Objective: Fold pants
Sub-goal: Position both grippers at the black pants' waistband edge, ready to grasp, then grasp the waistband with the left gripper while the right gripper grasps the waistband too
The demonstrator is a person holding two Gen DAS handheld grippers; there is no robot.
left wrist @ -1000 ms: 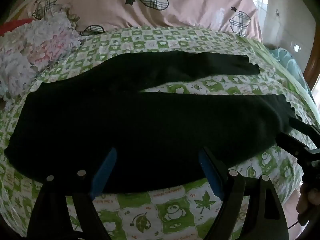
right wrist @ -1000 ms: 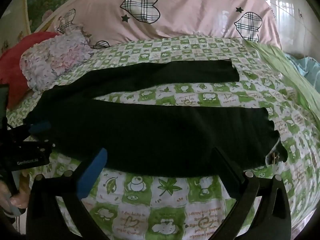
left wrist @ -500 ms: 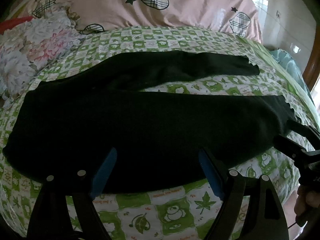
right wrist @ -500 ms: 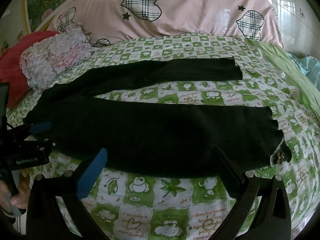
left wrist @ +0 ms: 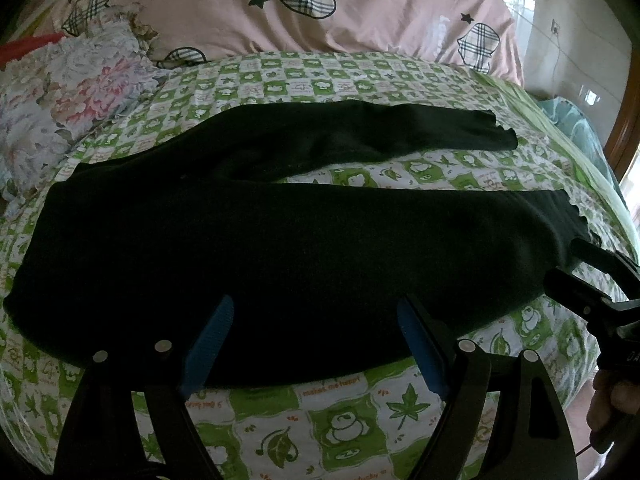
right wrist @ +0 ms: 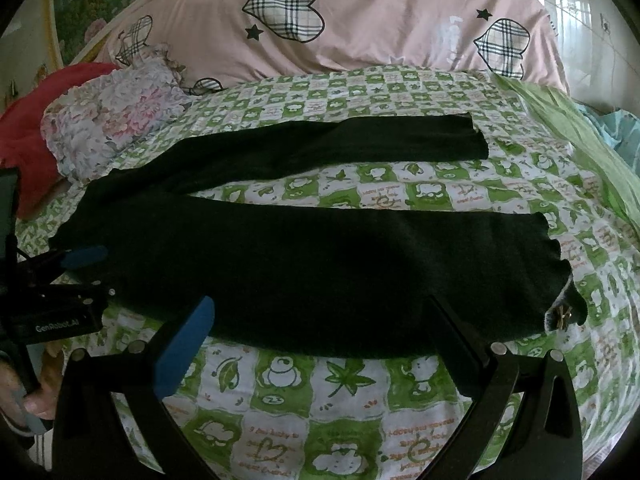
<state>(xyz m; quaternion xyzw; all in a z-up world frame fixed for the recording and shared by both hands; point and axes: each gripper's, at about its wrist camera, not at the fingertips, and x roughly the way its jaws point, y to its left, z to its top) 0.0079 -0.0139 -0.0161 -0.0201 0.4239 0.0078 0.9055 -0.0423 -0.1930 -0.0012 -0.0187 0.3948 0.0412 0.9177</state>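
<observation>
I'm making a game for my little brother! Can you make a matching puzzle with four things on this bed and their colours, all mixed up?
Things:
1. pants
2. big quilt
3. bedsheet
4. pads on the left tool

Colours:
A. green and white squares
B. blue
C. black
D. pink with checked hearts

Right pairs: 1-C, 2-D, 3-A, 4-B
</observation>
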